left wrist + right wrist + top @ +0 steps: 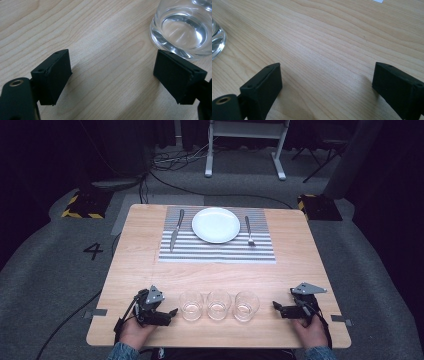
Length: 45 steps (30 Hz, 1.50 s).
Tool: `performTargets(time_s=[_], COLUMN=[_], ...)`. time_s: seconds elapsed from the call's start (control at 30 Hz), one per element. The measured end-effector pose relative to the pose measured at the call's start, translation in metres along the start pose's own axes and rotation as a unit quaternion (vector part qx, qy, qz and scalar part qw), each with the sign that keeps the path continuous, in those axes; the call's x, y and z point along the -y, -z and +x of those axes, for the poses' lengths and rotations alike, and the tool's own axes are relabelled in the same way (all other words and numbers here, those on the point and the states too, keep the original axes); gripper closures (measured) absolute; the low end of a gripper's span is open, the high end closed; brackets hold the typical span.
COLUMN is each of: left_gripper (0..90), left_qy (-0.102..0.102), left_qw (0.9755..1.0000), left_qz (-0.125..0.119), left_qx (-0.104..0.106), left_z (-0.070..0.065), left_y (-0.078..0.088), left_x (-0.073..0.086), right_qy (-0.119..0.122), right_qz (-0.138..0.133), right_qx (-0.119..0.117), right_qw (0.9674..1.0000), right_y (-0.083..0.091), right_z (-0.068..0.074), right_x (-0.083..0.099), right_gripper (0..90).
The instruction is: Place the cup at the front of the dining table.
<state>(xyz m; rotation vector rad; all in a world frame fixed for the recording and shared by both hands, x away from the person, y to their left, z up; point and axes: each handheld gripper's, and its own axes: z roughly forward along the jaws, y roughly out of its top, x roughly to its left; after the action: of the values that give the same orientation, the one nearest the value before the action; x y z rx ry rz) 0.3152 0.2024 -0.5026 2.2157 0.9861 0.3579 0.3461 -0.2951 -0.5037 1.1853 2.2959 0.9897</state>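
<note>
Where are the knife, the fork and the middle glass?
Knife (pixel 175 231): high view, on the blade, left of the plate.
Fork (pixel 248 231): high view, on the handle, right of the plate.
Middle glass (pixel 218 305): high view, on its bowl, between the other two.

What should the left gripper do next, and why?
Probably ease the left gripper toward the nearest glass until its open jaws straddle it. The jaws stand wide apart with bare table between them, and the glass sits just off one jaw.

three glasses (pixel 218 305) between claws, plate (pixel 216 225) behind
</note>
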Motion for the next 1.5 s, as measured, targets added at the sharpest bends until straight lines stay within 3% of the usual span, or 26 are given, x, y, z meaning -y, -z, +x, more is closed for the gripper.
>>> performTargets(time_s=[0.17, 0.3, 0.5, 0.8, 0.9, 1.0, 1.07, 1.27, 1.33, 1.43, 1.5], left_gripper=[14.9, 17.7, 17.5, 17.4, 17.3, 15.8, 15.5, 12.5, 11.8, 12.0, 11.7], left_qy=[0.001, 0.003, 0.0, -0.015, -0.016, -0.025, -0.033, -0.028, -0.024, -0.03, -0.021], left_qw=[1.0, 1.0, 0.9984, 0.9955, 0.9921, 0.9892, 0.9875, 0.9834, 0.9776, 0.9768, 0.9734], left_qz=[0.0, 0.005, -0.05, -0.084, -0.106, -0.125, -0.131, -0.15, -0.178, -0.184, -0.203], left_qx=[-0.006, 0.001, 0.026, 0.043, 0.065, 0.073, 0.082, 0.099, 0.111, 0.105, 0.105], left_z=[-0.001, -0.002, -0.008, -0.017, -0.025, -0.031, -0.035, -0.04, -0.042, -0.042, -0.041], left_y=[0.001, 0.003, 0.018, 0.037, 0.045, 0.048, 0.048, 0.044, 0.037, 0.03, 0.022], left_x=[0.0, -0.001, -0.007, -0.012, -0.015, -0.019, -0.021, -0.025, -0.025, -0.026, -0.028], right_qy=[0.0, 0.0, 0.003, 0.004, 0.004, 0.004, 0.002, 0.003, 0.003, 0.003, 0.002], right_qz=[0.0, 0.0, -0.001, -0.001, -0.001, -0.001, 0.0, 0.0, 0.0, 0.0, 0.0], right_qx=[0.0, 0.0, 0.0, 0.001, 0.001, 0.001, 0.0, 0.001, 0.001, 0.002, 0.004], right_qw=[1.0, 1.0, 1.0, 1.0, 1.0, 1.0, 1.0, 1.0, 1.0, 1.0, 1.0], right_y=[0.0, 0.0, 0.0, 0.0, 0.0, 0.0, 0.0, 0.0, 0.0, 0.0, 0.001], right_z=[0.0, 0.0, 0.0, -0.001, 0.0, 0.0, 0.0, 0.0, 0.0, 0.0, 0.0], right_x=[0.0, 0.0, 0.0, 0.0, 0.0, 0.0, 0.0, 0.001, 0.001, 0.001, 0.001], right_gripper=[9.2, 9.2, 9.3, 9.3, 9.3, 9.3, 9.3, 9.4, 9.4, 9.4, 9.5])
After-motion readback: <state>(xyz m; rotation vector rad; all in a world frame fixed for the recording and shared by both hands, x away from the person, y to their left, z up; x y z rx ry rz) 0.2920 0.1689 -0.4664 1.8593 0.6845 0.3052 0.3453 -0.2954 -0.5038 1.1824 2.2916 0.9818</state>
